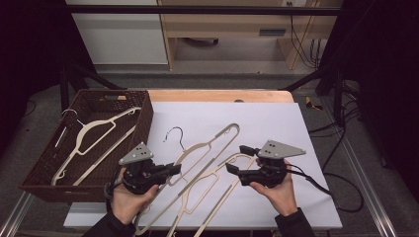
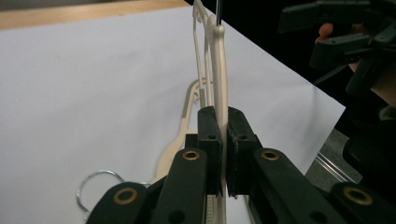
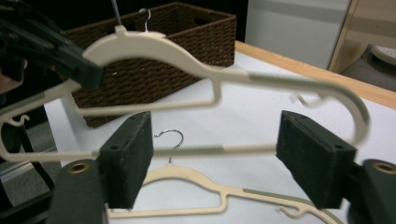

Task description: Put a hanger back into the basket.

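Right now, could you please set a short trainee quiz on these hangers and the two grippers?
1. True or false: the left gripper is shut on the lifted cream hanger.
2. How many hangers lie in the brown wicker basket? A one, B two, C three.
3. Describe the right gripper's jaws in one word.

Key
1. True: its pads pinch the hanger's edge.
2. A: a single cream hanger lies there.
3. Open: they stand wide apart, and the lifted hanger's bar shows between them untouched. A second hanger lies on the white sheet.
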A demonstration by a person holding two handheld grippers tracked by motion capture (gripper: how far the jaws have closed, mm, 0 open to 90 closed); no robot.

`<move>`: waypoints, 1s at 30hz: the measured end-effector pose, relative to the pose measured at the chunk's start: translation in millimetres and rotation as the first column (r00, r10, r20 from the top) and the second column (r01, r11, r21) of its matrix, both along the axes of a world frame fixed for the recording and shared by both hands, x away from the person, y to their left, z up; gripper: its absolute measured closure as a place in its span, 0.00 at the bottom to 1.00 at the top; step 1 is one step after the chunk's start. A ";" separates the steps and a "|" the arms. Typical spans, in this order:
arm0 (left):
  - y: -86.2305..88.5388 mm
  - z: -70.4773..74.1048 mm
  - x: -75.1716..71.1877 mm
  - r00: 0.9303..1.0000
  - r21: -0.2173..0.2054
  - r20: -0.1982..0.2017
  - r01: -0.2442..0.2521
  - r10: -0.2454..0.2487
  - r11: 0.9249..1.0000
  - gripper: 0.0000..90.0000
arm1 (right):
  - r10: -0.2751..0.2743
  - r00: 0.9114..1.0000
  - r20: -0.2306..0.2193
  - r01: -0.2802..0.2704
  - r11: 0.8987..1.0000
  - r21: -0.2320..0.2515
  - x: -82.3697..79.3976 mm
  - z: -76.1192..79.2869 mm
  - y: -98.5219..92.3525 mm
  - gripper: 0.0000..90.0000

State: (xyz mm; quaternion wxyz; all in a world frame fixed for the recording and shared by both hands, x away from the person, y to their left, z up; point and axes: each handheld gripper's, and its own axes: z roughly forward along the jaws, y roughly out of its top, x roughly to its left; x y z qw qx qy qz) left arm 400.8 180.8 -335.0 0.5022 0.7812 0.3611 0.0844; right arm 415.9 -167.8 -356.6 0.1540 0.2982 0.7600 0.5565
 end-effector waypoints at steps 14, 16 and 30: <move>38.5 58.3 20.5 0.992 0.076 0.120 0.021 -0.030 0.997 0.96 | -0.102 0.995 -0.005 0.102 0.995 0.003 -2.8 -18.2 -44.3 0.09; 46.9 64.3 24.5 0.990 0.092 0.140 0.010 -0.023 0.996 0.96 | -0.114 0.994 0.001 0.114 0.994 -0.005 -3.3 -19.3 -45.7 0.07; 114.4 84.5 46.7 0.978 0.088 0.193 -0.093 0.075 0.992 0.96 | -0.143 0.990 0.020 0.143 0.990 -0.016 -4.3 -20.8 -54.5 0.06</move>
